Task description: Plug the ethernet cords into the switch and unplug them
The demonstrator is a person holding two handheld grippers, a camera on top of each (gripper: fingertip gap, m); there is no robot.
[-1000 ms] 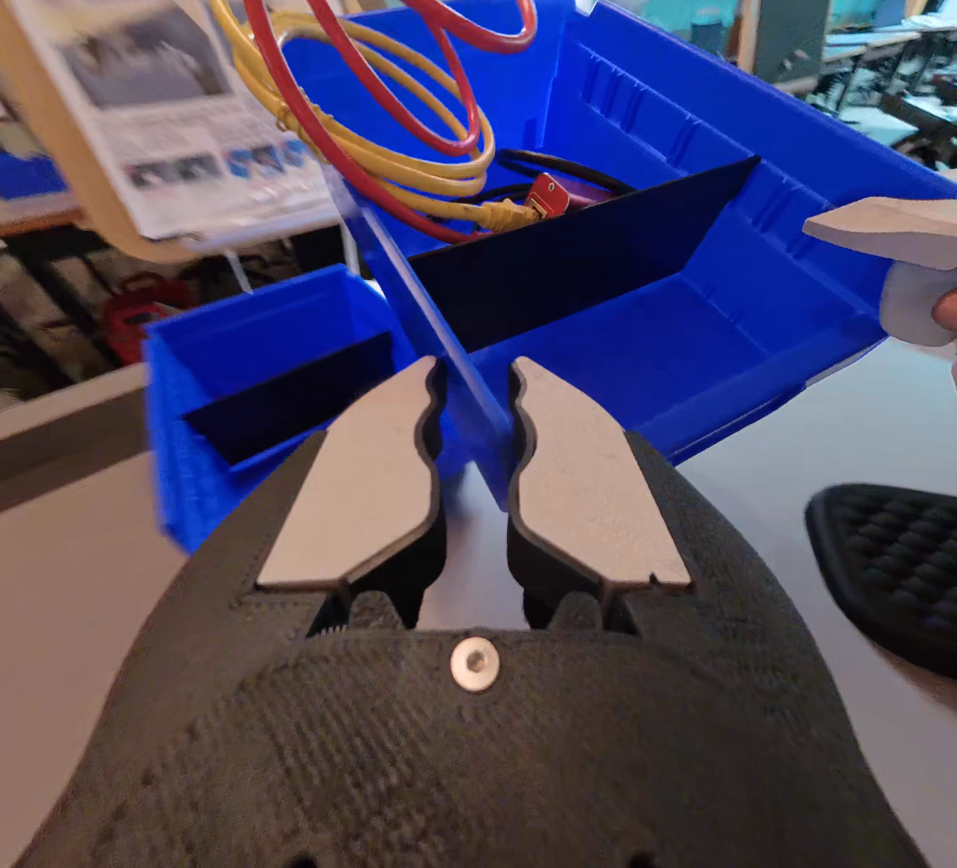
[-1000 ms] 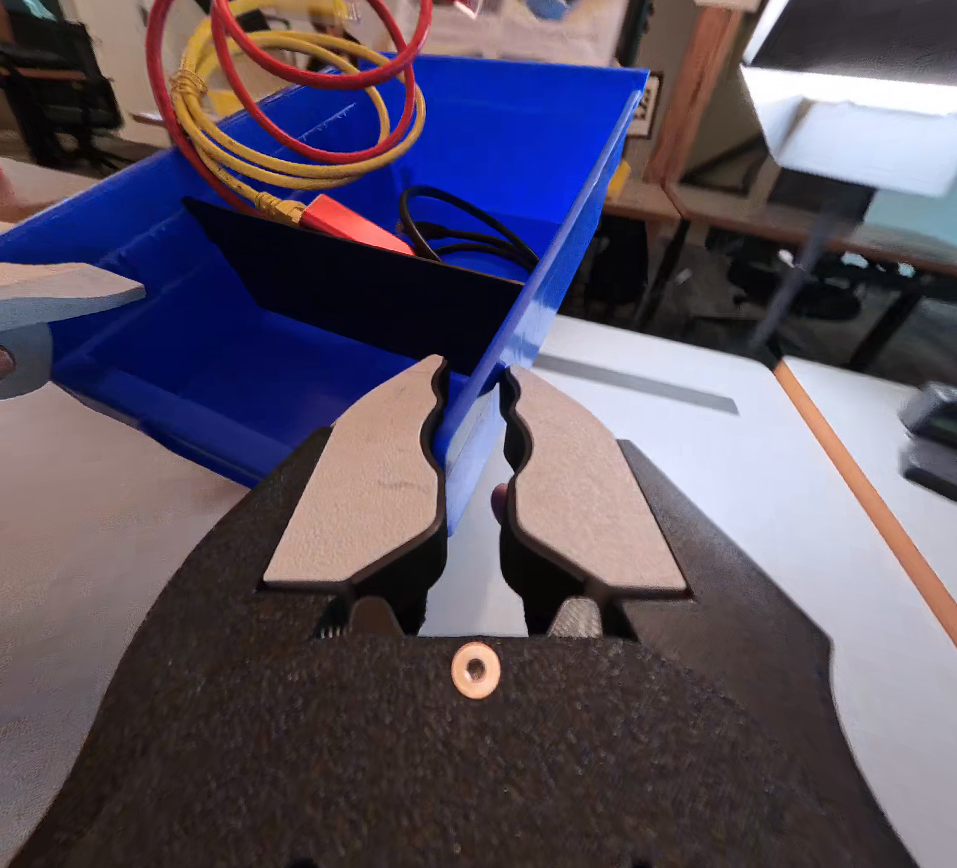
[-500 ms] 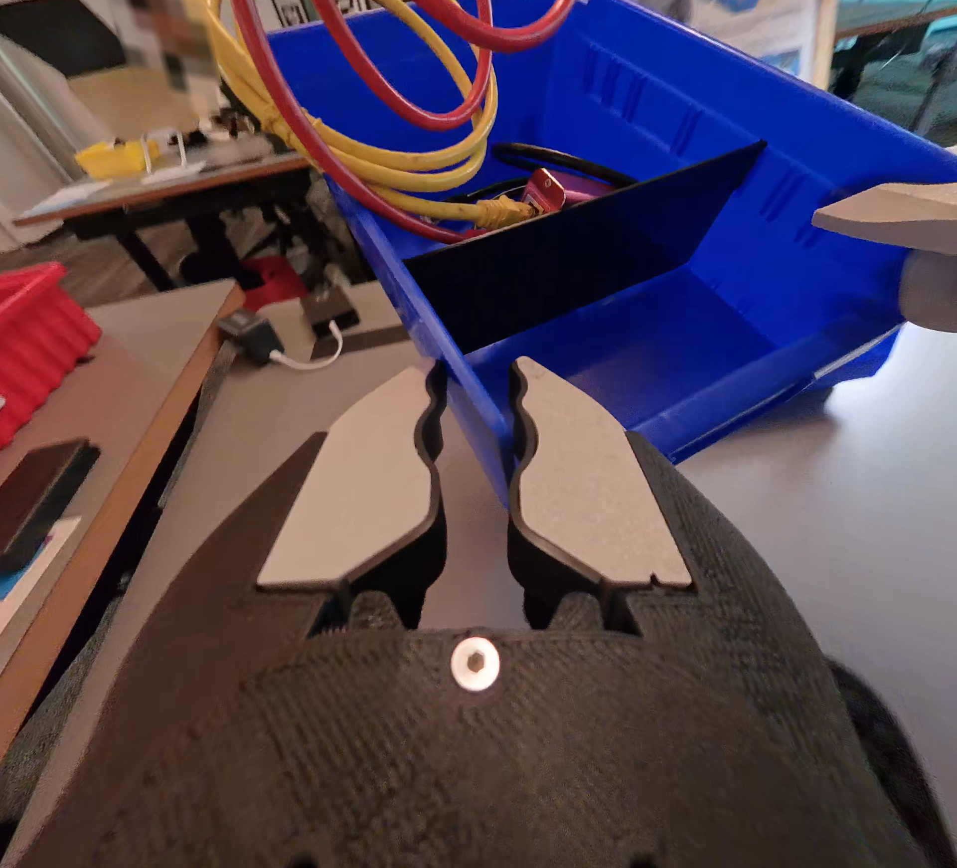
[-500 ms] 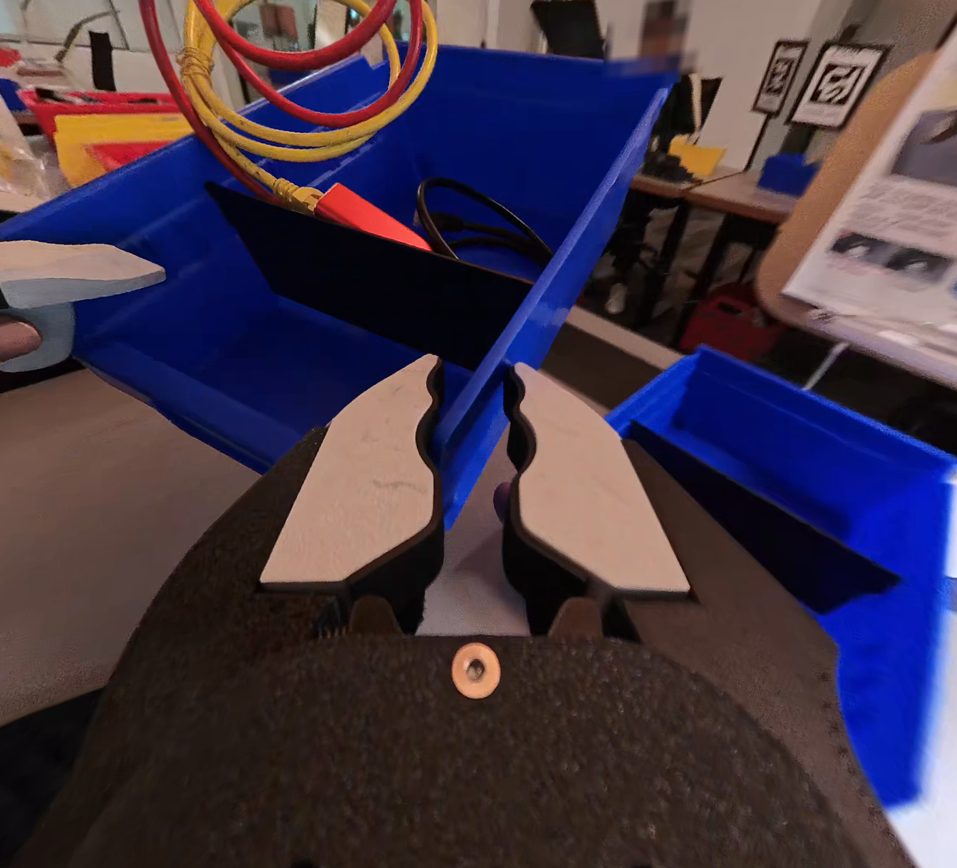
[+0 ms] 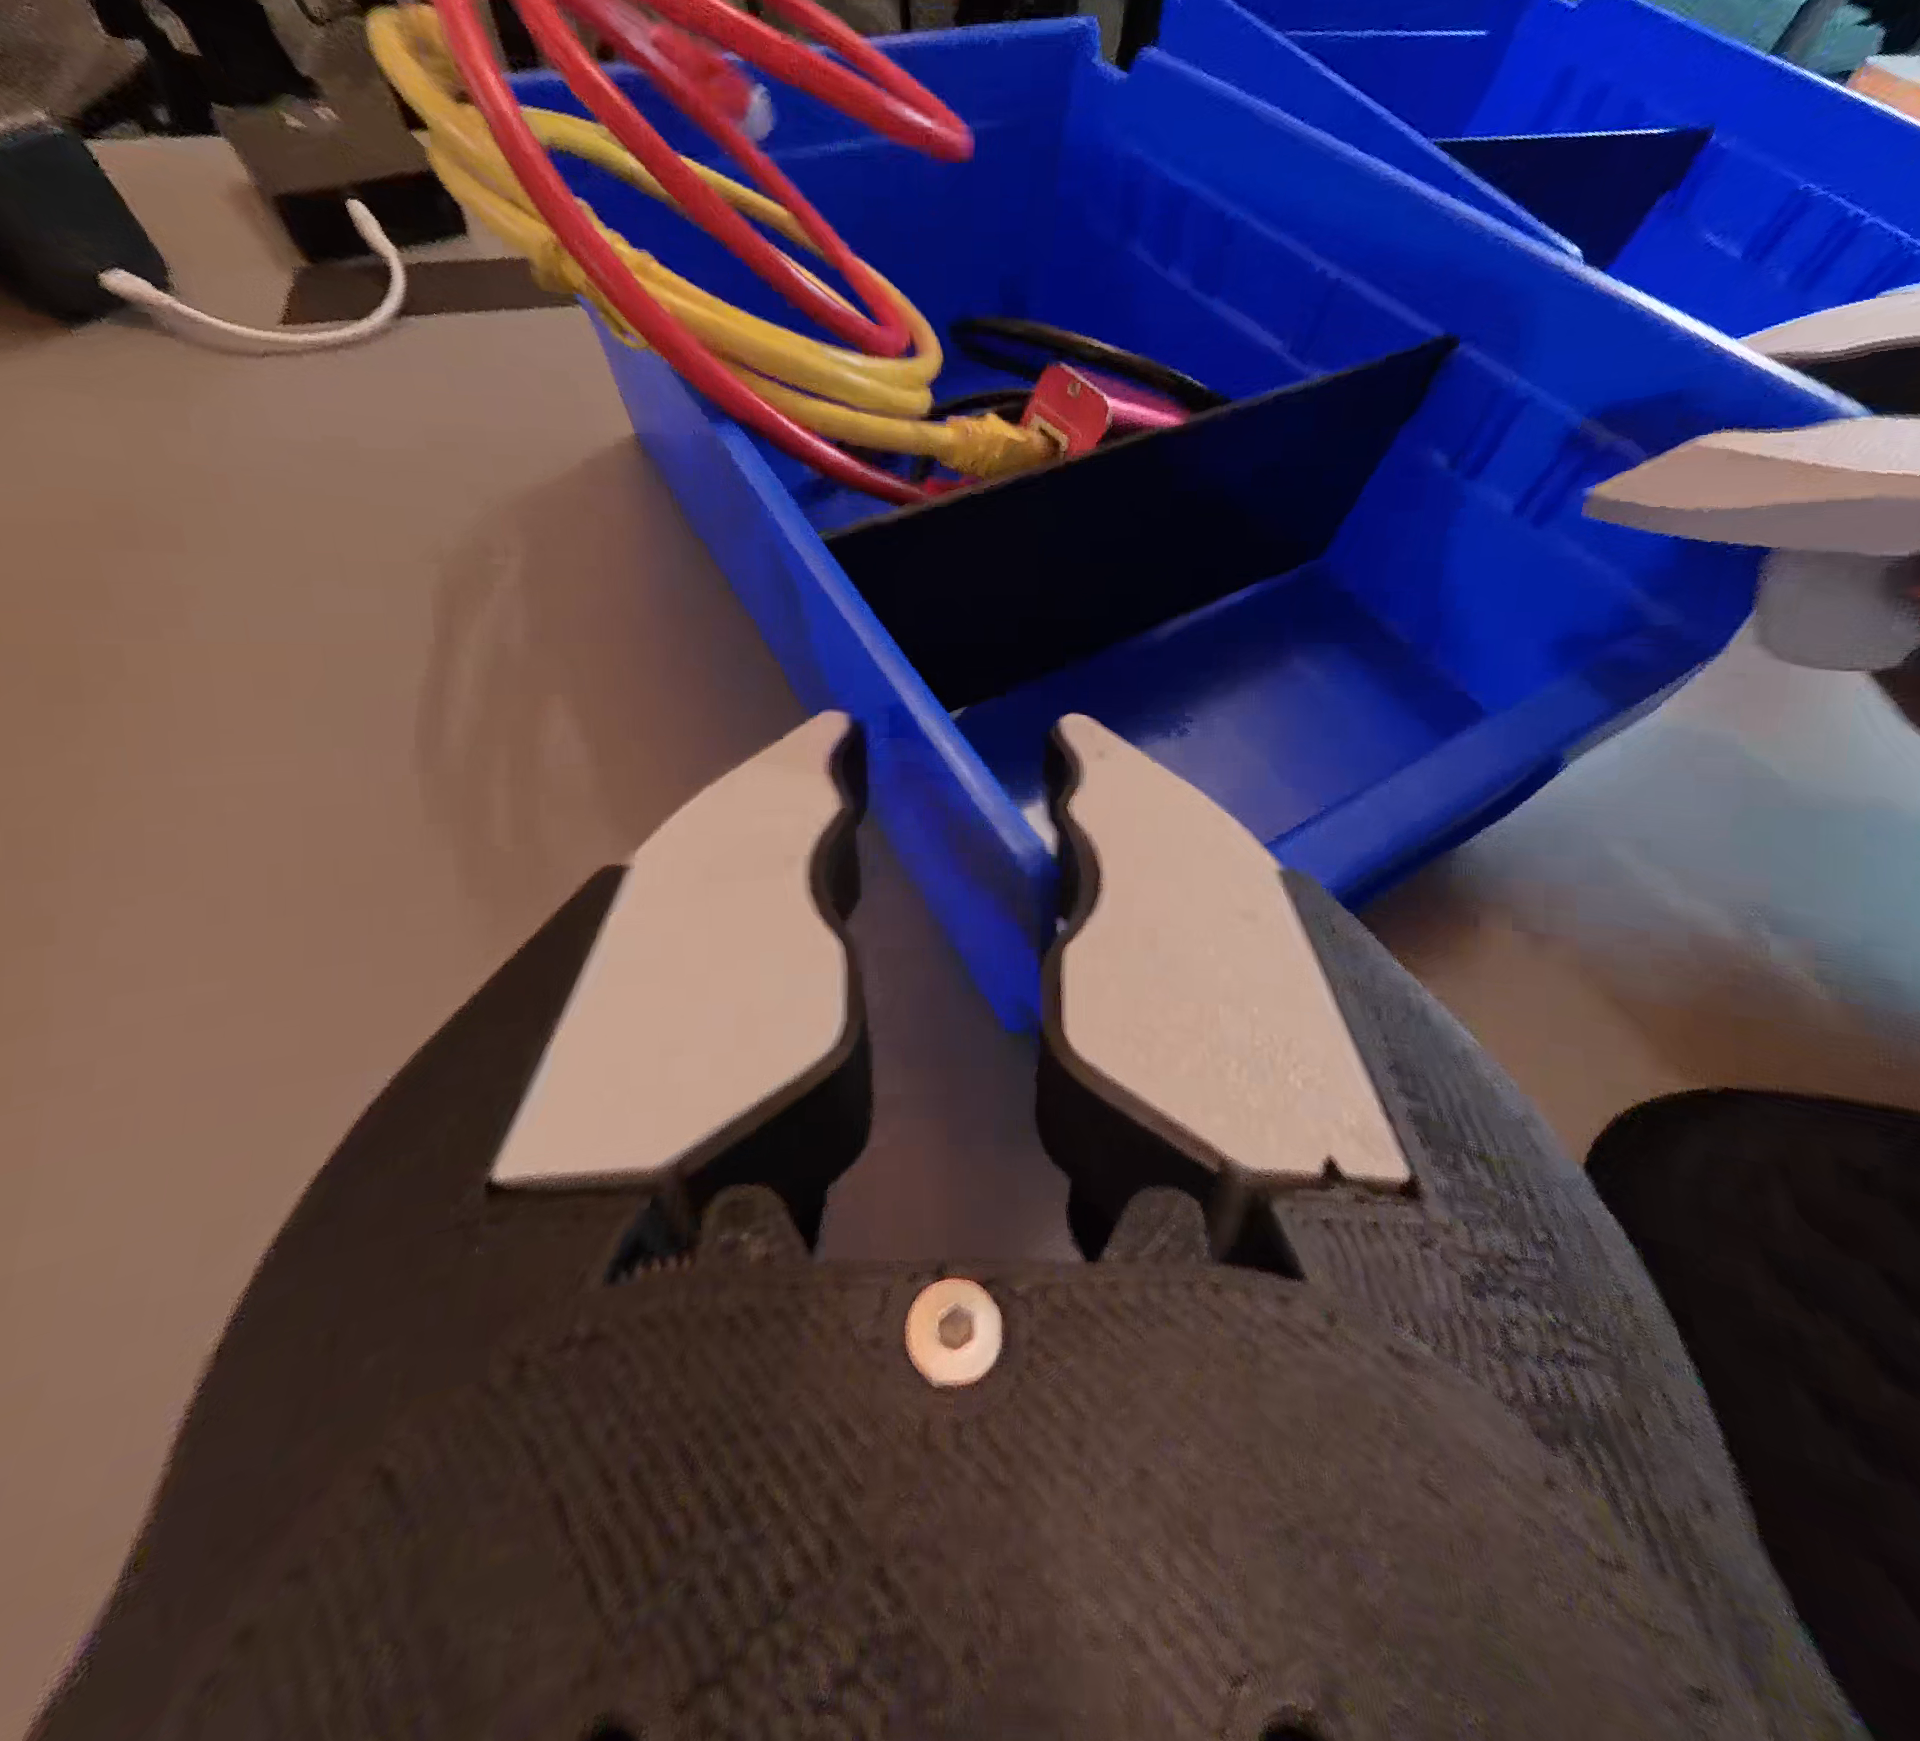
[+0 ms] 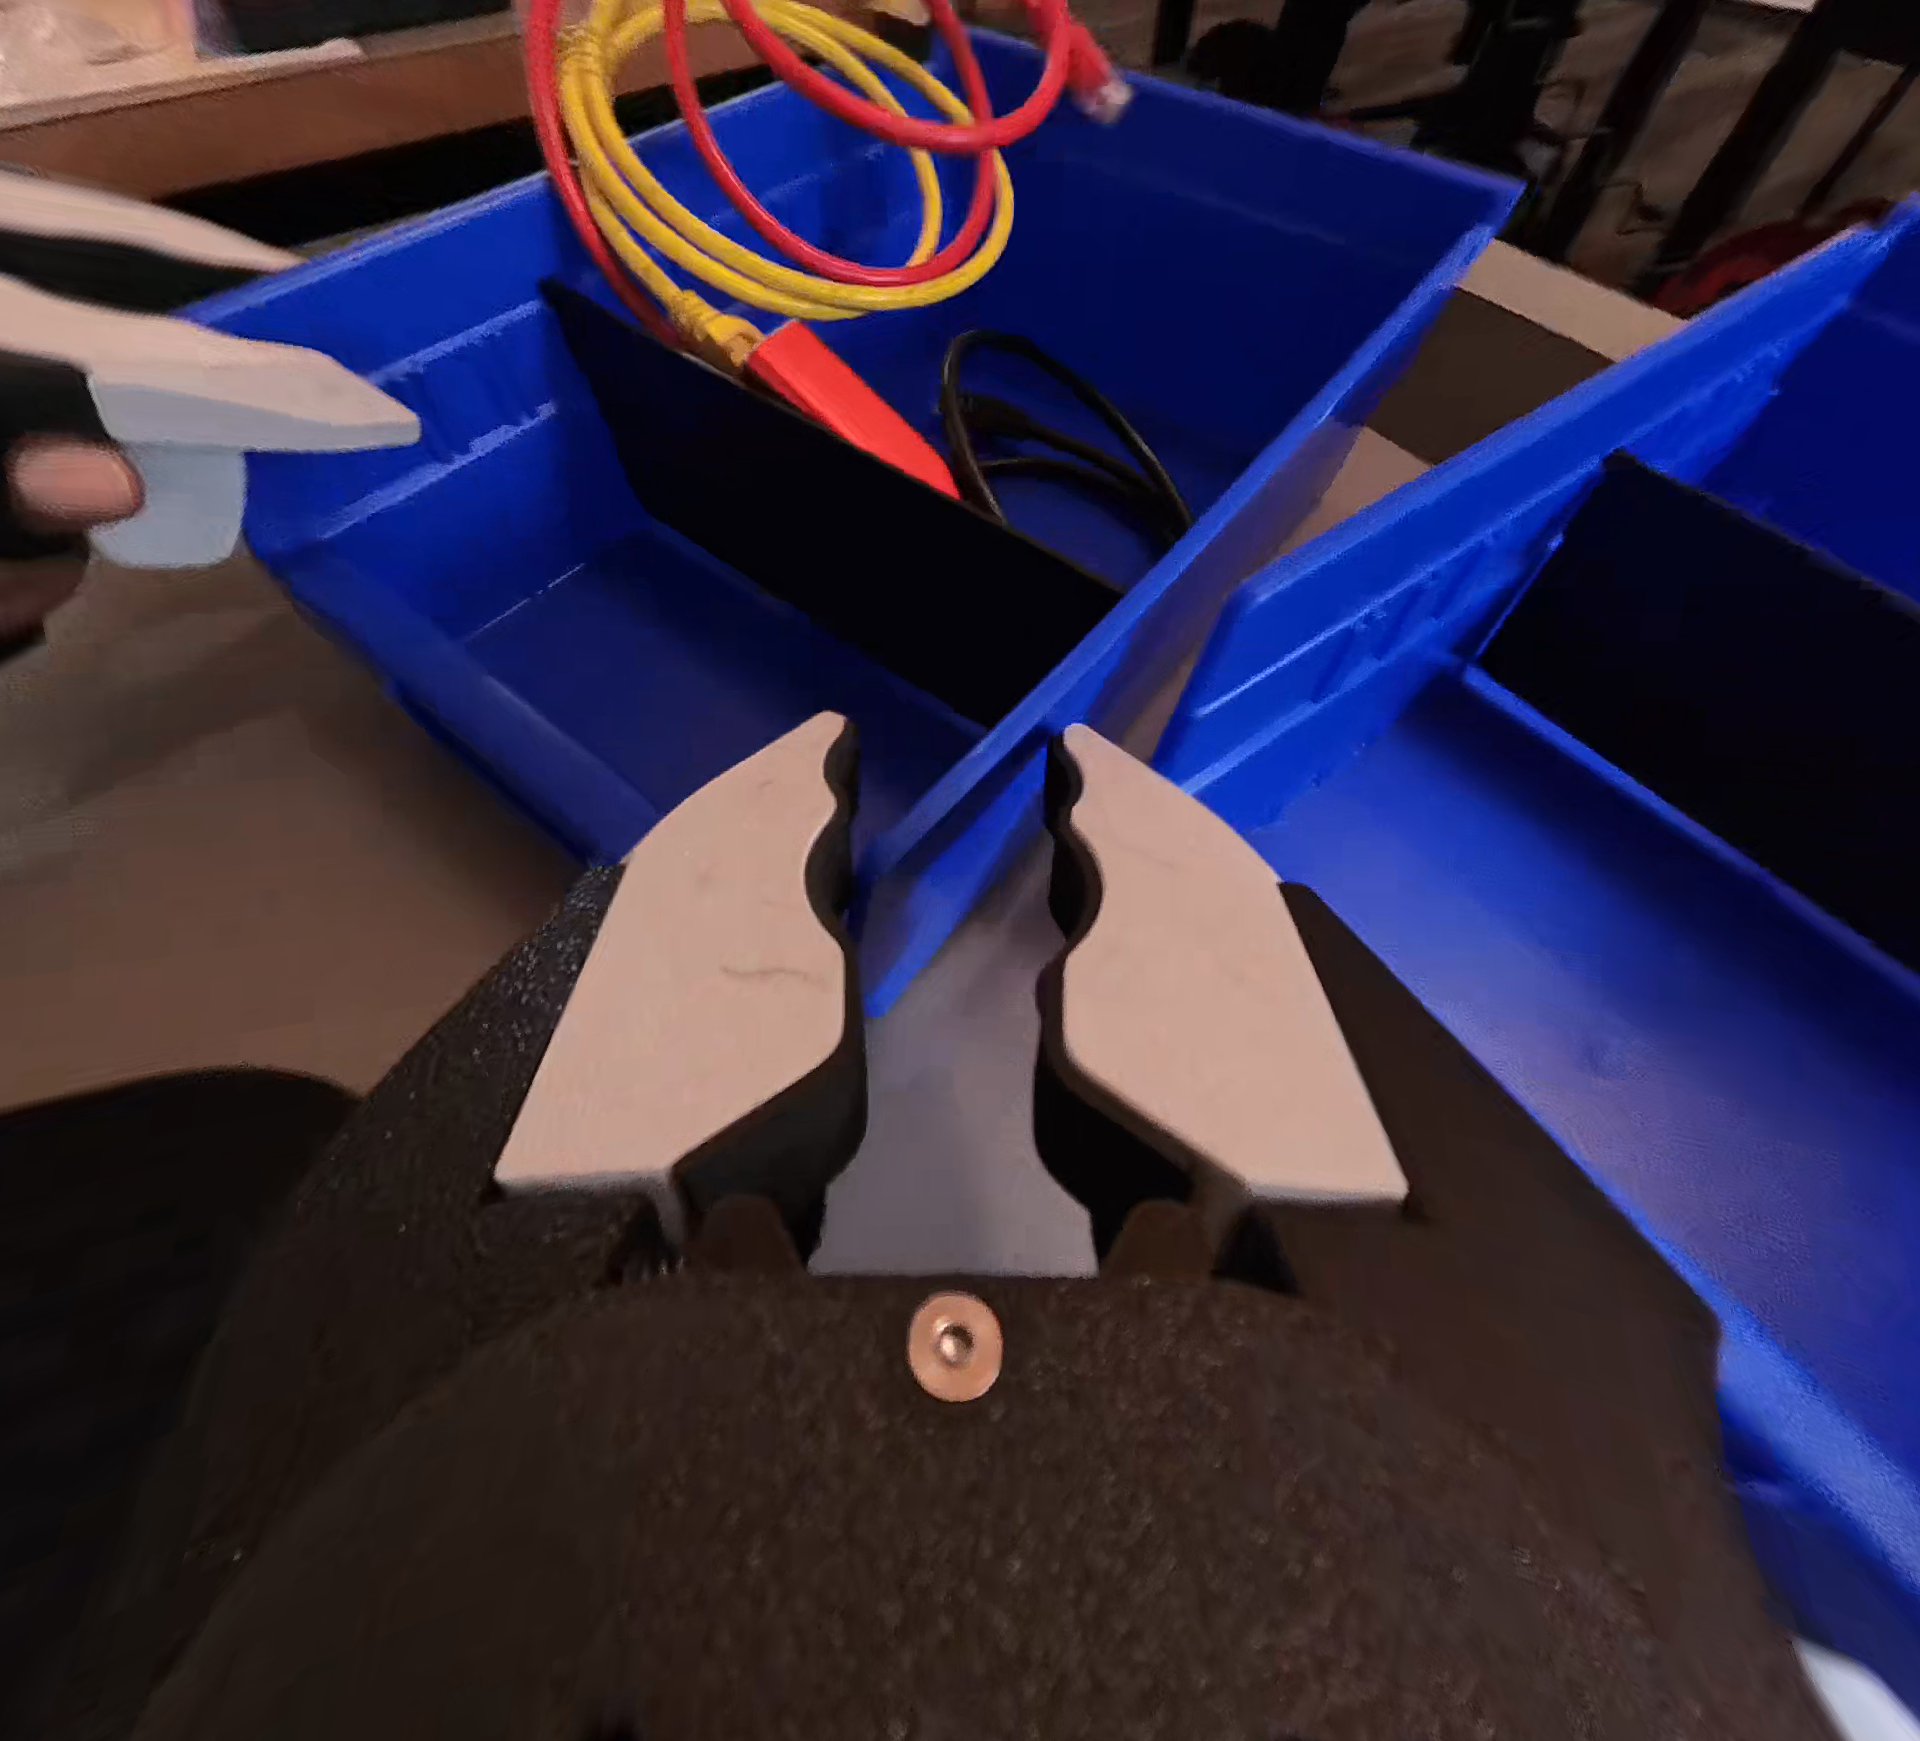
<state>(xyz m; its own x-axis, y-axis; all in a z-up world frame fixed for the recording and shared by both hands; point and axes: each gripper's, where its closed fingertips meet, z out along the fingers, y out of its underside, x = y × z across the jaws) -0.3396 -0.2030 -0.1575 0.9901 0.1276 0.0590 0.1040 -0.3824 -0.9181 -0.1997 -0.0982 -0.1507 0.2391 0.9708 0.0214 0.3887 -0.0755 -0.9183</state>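
The blue bin [image 5: 1226,257] has swung beside a second bin [image 6: 1558,860]. Left gripper [image 5: 951,818] and right gripper [image 6: 951,818] each pinch a bin wall. Upper centre, the coiled cords [image 6: 790,133] look light and springy; grasp their plugs.

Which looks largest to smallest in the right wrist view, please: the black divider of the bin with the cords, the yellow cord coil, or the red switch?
1. Black divider
2. Yellow cord coil, though it sits farther back, so this is unsure
3. Red switch, partly hidden behind the divider

Two blue bins [image 6: 1226,486] [image 6: 1558,912] stood side by side, each with one black divider [image 6: 831,538] [image 6: 1714,673]. At twelve o'clock, one red cord [image 6: 831,81] and one yellow cord [image 6: 727,237] coiled. One red switch [image 6: 847,403] and one black cable [image 6: 1049,444] lay behind. Two grippers [image 5: 951,818] [image 6: 951,818] showed.
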